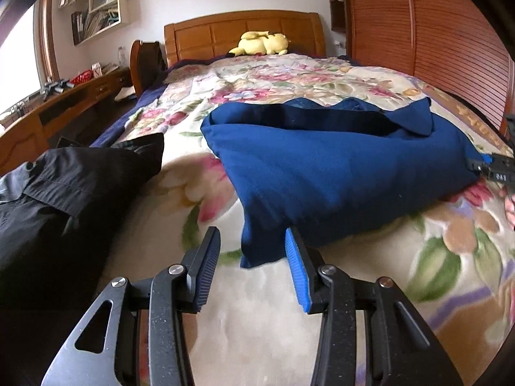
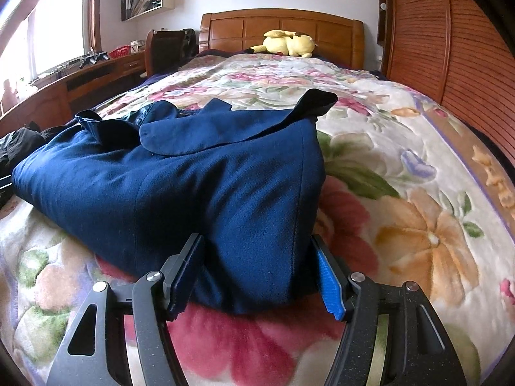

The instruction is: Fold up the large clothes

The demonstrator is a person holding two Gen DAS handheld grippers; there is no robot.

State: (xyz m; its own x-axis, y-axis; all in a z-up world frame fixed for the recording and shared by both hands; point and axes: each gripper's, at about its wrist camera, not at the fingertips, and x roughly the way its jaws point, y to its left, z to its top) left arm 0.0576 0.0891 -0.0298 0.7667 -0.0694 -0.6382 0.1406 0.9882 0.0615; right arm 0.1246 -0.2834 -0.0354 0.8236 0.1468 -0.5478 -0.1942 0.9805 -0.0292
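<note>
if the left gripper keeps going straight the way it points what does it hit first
Most likely the near corner of the folded blue coat, which already lies between the left gripper's open fingers, resting on the floral blanket. Depth is hard to judge.

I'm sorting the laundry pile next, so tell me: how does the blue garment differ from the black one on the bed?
The blue garment is matte, thick cloth; the black garment looks thinner with a slight sheen. The blue one lies mid-bed as a compact bundle with both grippers at its near corners; the black one sprawls loosely at the bed's left edge, away from either gripper. Both rest on the floral blanket.
</note>
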